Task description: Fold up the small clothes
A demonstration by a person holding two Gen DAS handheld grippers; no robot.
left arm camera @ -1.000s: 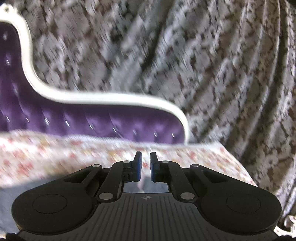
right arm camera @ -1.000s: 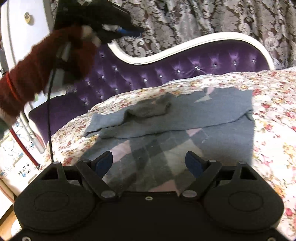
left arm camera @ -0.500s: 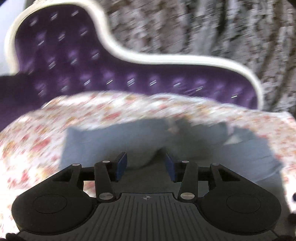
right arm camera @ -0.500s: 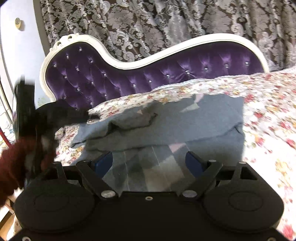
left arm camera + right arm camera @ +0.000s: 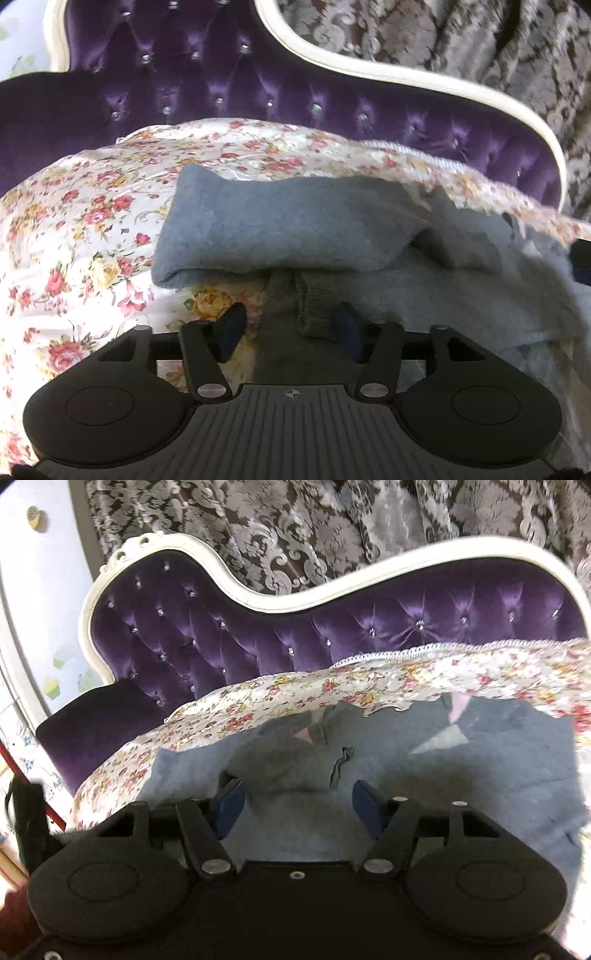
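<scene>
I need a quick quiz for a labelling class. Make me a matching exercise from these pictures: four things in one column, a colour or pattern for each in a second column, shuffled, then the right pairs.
Things
1. sweater
2. bedspread
3. headboard
4. curtain

Colour or pattern
A. purple, tufted, with a white frame
B. grey knit
C. dark with a pale damask pattern
D. white with red and yellow flowers

Pairs: 1-B, 2-D, 3-A, 4-C
</scene>
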